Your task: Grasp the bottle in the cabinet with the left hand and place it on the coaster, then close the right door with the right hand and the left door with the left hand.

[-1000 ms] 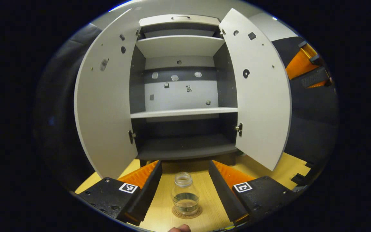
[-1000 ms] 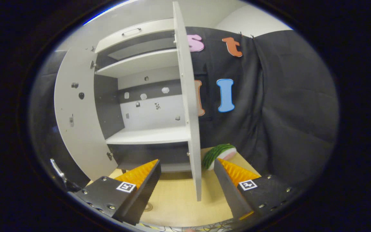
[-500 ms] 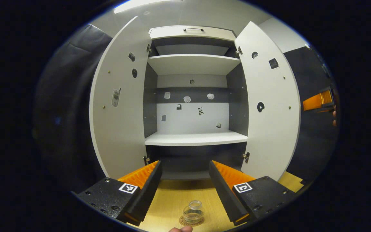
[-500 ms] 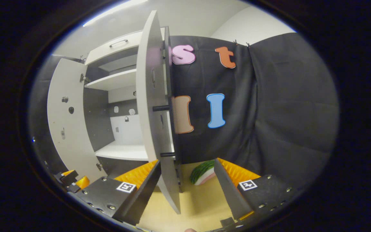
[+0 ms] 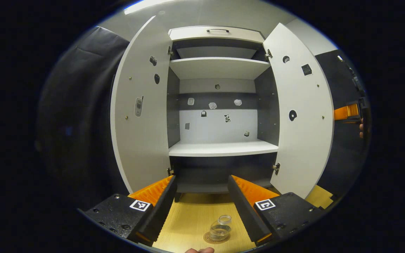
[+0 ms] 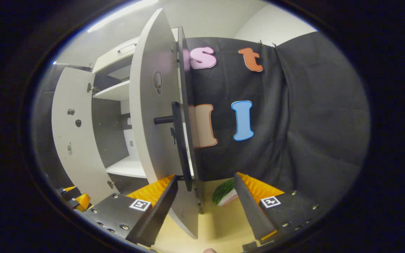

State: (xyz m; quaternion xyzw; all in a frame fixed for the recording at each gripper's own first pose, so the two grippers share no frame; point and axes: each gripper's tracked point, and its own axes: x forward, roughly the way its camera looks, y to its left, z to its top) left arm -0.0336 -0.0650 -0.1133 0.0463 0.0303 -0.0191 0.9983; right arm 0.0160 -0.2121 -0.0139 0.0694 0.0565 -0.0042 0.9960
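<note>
Bottle (image 5: 220, 228) stands on the coaster (image 5: 216, 238) on the counter (image 5: 188, 221), seen in the left gripper view low between the fingers of the left tongs (image 5: 201, 196), nearer the right-hand finger and touching neither. The left tongs gape wide and hold nothing. Ahead of them the cabinet (image 5: 220, 33) is open: its left door (image 5: 141, 109) swings out on the left side of the tongs, its right door (image 5: 302, 112) on the right side, and a pale shelf (image 5: 223, 148) runs across between them, straight ahead above the fingertips. Far off to the right, past the right door's edge, the other tongs (image 5: 346, 112) show with a hand (image 5: 361, 128) behind them.

In the right gripper view the right tongs (image 6: 205, 191) are also spread apart, gripping nothing. The right door (image 6: 153, 116) stands nearly edge-on straight ahead, its lower edge dropping down between the two fingers, closer to the left-hand one; whether it touches that finger I cannot tell. A dark handle (image 6: 179, 140) juts from its outer face. Beyond the door to the left lies the left door (image 6: 74, 133). Just ahead of the right-hand finger a green striped thing (image 6: 225, 191) lies on the counter (image 6: 220, 228). The left tongs (image 6: 74, 198) peek in at the lower left.
</note>
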